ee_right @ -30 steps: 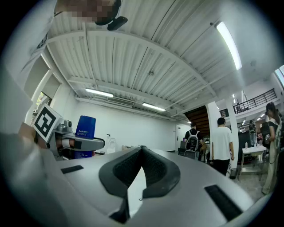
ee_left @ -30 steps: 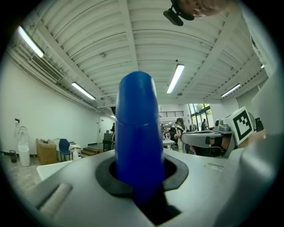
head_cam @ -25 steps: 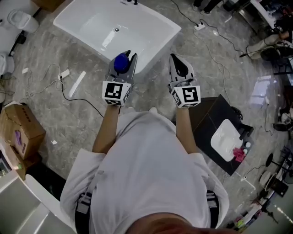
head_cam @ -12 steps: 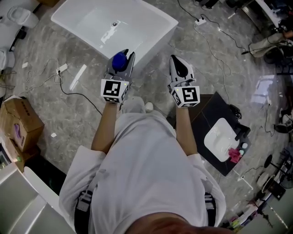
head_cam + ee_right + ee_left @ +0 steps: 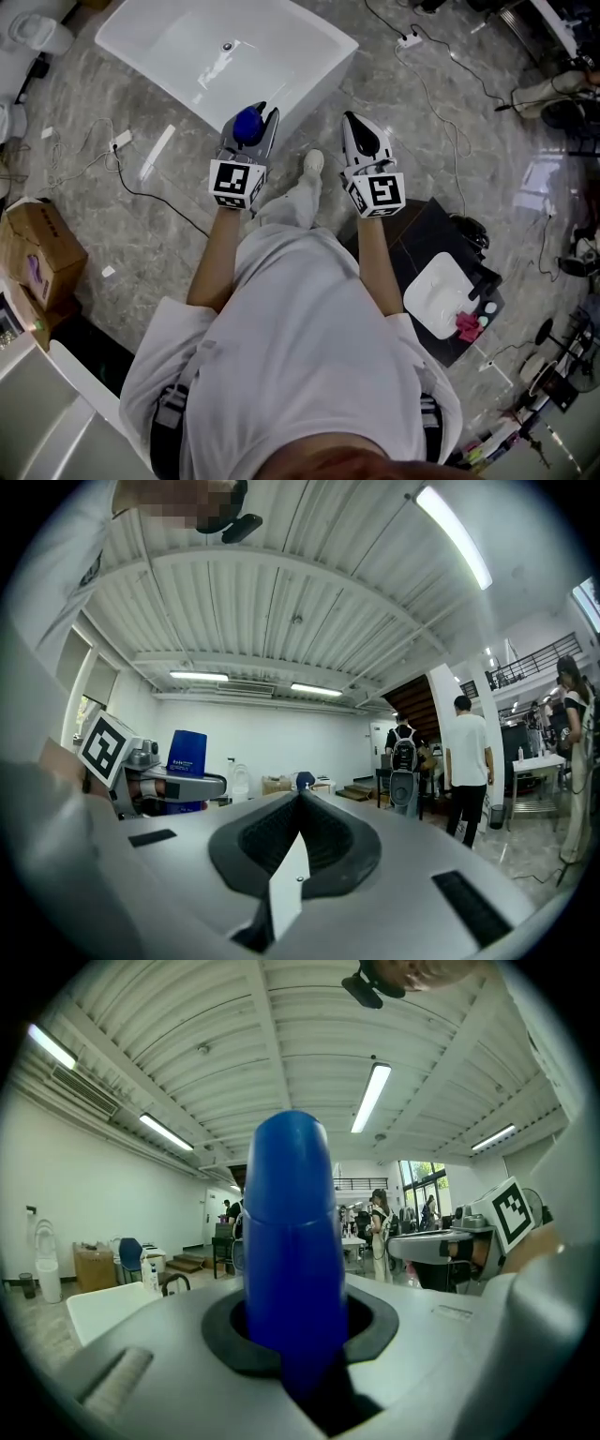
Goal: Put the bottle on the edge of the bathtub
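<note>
Now: blue bottle point(image 5: 286, 1260) clamped in left tool point(image 5: 255, 118), sticking out past jaws; right tool point(image 5: 354, 122) closed, empty.

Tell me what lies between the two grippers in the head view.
In the head view, the person's trouser leg and white shoe lie between the left gripper, shut on the blue bottle, and the shut right gripper, above grey floor.

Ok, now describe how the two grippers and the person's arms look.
Both the left gripper and the right gripper are pale grey shells tapering to a point, with dark ribbed pads lining the jaws. Each carries a white cube printed with black square markers. The person wears a white short-sleeved shirt; the forearms are bare.
</note>
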Tool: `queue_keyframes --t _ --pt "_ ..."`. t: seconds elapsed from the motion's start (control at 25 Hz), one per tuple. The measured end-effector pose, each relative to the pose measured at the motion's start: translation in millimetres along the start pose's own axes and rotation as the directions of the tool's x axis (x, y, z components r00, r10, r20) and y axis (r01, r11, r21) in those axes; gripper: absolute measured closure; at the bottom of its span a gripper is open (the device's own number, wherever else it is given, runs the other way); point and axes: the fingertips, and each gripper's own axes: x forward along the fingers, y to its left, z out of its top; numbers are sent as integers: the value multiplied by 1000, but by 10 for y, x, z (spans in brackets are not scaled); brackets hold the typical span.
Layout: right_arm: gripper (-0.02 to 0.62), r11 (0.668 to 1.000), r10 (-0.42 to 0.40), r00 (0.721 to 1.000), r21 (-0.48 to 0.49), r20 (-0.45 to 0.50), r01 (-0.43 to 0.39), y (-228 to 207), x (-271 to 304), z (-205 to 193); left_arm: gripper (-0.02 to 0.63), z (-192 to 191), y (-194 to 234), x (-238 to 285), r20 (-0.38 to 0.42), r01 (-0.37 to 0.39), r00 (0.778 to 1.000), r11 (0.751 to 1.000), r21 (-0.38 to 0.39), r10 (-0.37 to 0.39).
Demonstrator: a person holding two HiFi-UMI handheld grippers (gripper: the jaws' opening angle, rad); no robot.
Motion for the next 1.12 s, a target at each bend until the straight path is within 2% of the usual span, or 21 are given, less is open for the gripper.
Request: queue_keyframes --t 0.36,0.64,0.96,1.12 --pt "594 999 35 999 -31 -24 -36 -916 649 -40 518 28 75 1273 24 3 1000 999 -35 -2" --pt "594 997 57 997 -40 -44 -59 -1525 1355 -99 518 134 352 2131 37 1 999 999 -50 1" --pt "594 992 110 992 -49 -67 -113 -2165 2074 -236 518 218 668 3020 54 -48 997 995 -84 53" --pt "594 987 148 986 -47 -73 -152 -2444 2414 -294 518 314 802 3429 77 -90 992 994 -68 95"
